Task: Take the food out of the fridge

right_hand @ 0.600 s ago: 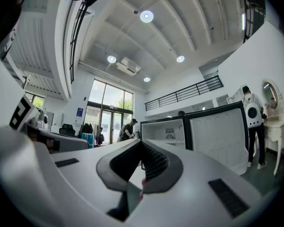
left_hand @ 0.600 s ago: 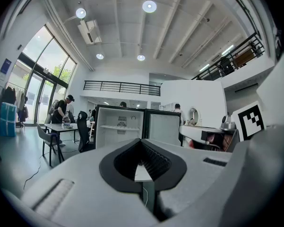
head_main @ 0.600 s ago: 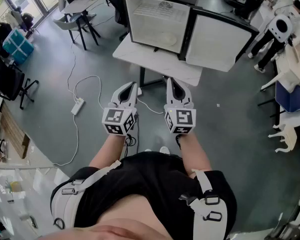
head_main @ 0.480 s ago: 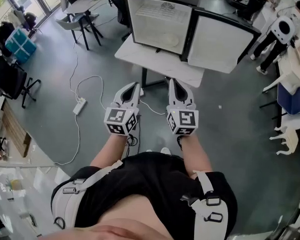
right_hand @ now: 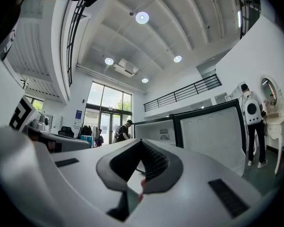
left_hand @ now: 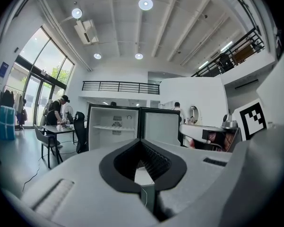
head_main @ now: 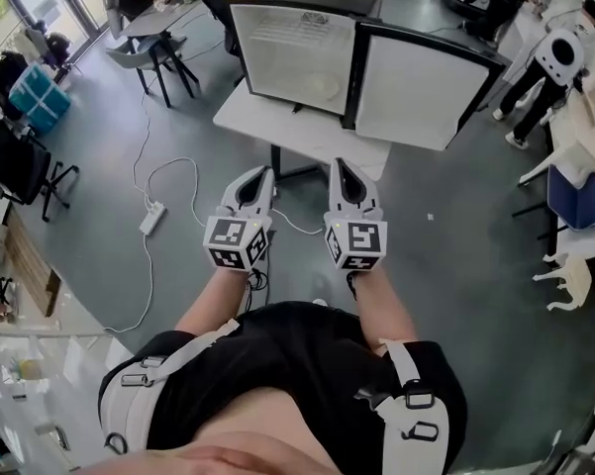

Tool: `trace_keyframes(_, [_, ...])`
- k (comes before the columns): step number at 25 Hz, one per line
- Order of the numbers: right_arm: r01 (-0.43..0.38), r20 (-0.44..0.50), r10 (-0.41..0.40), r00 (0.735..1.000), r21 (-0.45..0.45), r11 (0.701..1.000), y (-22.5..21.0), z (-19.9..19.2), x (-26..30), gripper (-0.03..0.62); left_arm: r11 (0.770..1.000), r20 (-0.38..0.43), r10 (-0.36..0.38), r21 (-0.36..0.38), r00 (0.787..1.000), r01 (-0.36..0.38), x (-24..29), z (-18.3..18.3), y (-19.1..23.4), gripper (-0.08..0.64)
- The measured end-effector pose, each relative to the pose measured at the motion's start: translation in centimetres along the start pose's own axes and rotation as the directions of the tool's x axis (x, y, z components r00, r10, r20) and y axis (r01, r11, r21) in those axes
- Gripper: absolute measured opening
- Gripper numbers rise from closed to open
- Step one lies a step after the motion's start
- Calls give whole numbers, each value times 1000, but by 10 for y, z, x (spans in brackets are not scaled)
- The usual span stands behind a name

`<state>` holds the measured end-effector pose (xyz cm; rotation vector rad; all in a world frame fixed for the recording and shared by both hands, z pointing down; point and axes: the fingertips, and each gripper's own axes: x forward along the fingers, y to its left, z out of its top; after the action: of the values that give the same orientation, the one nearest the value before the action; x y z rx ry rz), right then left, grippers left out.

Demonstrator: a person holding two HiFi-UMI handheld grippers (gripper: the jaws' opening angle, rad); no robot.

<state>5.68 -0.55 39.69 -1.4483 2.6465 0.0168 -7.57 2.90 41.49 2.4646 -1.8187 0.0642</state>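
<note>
A small black fridge (head_main: 295, 47) stands on a white table (head_main: 297, 127) ahead of me, with its door (head_main: 416, 85) swung wide to the right. On its lower shelf lies a pale round dish (head_main: 324, 81); what is on it I cannot make out. In the left gripper view the fridge (left_hand: 114, 129) is straight ahead and far off. Both grippers hover side by side over the floor, short of the table. The left gripper (head_main: 264, 173) is shut and empty. The right gripper (head_main: 338, 165) also has its jaws together with nothing between them, and its view looks at the door (right_hand: 210, 136).
A white cable with a power strip (head_main: 150, 214) trails over the grey floor to the left. Office chairs (head_main: 20, 161) and a desk with a person (head_main: 153, 18) fill the back left. People (head_main: 559, 57) stand by white furniture at the right.
The view has shifted a little, so the fridge and table sit slightly farther left in the picture. Both grippers stay shut, side by side in front of me.
</note>
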Motion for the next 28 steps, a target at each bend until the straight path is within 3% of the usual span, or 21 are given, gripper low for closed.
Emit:
trace_keyframes(12, [-29, 14, 29, 999, -23, 999, -47, -4, 13, 8, 1000, 2, 25, -11, 1000, -25, 49, -8, -23, -2])
trace_keyframes(28, [-51, -3, 51, 999, -37, 998, -66, -15, 97, 8, 999, 19, 18, -27, 1000, -17, 123, -1, 25, -2])
